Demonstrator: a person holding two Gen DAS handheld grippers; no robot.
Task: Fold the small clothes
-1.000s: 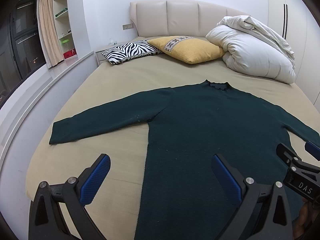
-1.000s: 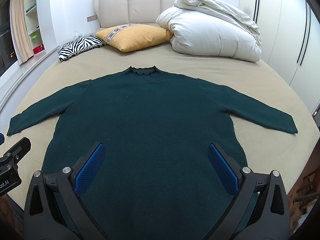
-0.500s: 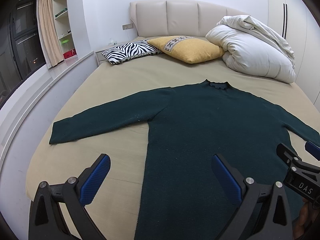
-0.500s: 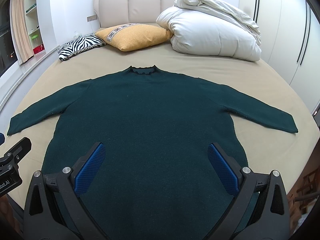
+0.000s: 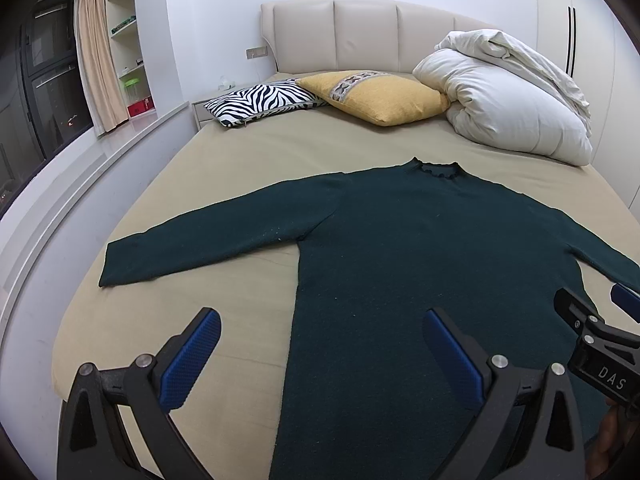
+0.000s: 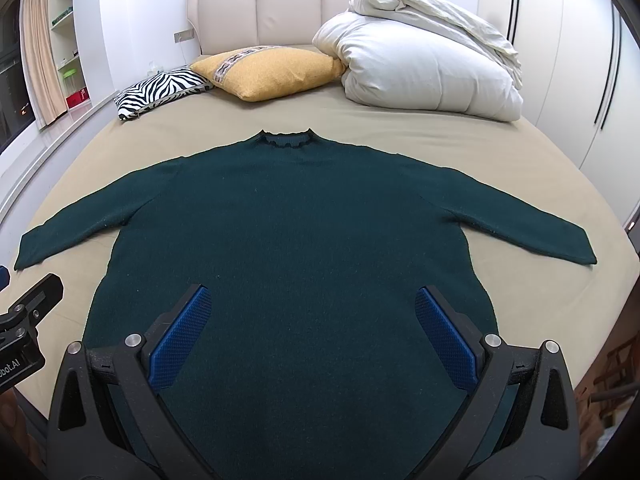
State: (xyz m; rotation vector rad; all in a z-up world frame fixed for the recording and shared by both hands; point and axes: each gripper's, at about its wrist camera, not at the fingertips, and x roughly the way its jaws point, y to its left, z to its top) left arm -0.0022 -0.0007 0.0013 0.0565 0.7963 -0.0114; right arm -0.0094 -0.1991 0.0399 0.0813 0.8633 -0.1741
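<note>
Sweater: dark green knit sweater (image 6: pixel 296 240) lay flat on the tan bed (image 6: pixel 520 148), sleeves spread, frilled collar toward the padded headboard (image 6: pixel 256 12)
My left gripper (image 5: pixel 320 344): ribbed blue pads apart, empty
My right gripper (image 6: pixel 312 320): jaws apart above the hem

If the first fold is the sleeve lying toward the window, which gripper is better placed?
Left. The open left gripper hangs over the dark green knit sweater's window-side edge; the right gripper is centred over its body.
</note>
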